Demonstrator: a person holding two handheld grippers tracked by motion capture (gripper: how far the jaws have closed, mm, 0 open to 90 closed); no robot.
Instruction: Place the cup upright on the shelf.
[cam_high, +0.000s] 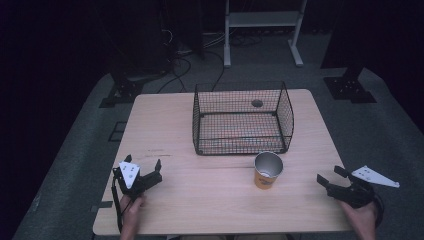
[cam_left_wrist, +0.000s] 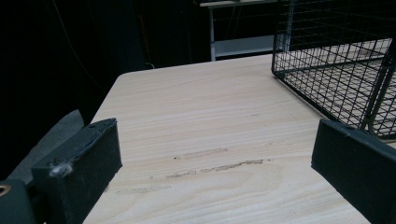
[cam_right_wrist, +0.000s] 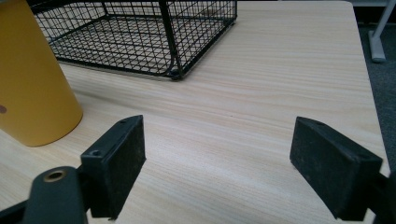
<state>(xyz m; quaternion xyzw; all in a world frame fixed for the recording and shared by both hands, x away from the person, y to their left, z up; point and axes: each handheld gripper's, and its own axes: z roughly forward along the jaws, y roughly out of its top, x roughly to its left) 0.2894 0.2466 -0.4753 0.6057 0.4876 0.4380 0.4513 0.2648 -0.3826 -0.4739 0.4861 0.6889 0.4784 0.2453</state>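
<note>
A pale wood-grain table (cam_high: 200, 200) is seen carrying a black wire basket (cam_high: 243, 119), a square-meshed, open-topped cage with rounded corners, set toward the far middle of the top. Just in front of the basket's near right corner, close to it but apart, a yellow cup (cam_high: 268, 171) is stood upright, its long axis vertical; a smooth, slightly tapered wall with a dark printed mark and a pale metallic-looking inside are shown.

The cup is judged to be the thing of the work in hand. It is flanked by the two grippers, and the right gripper (cam_high: 331, 177) is held nearer to it, to the cup's right at the table's edge, its jaws spread wide and nothing between them. In the right gripper view the cup (cam_right_wrist: 32, 79) is placed ahead and off to the left of the open jaws, so a swing leftward would probably be called for before any closing.

The left gripper (cam_high: 144, 167) is held well apart from the cup on the opposite side, likewise released and empty, with its matte black, block-shaped pads (cam_left_wrist: 81, 172) facing bare tabletop.
</note>
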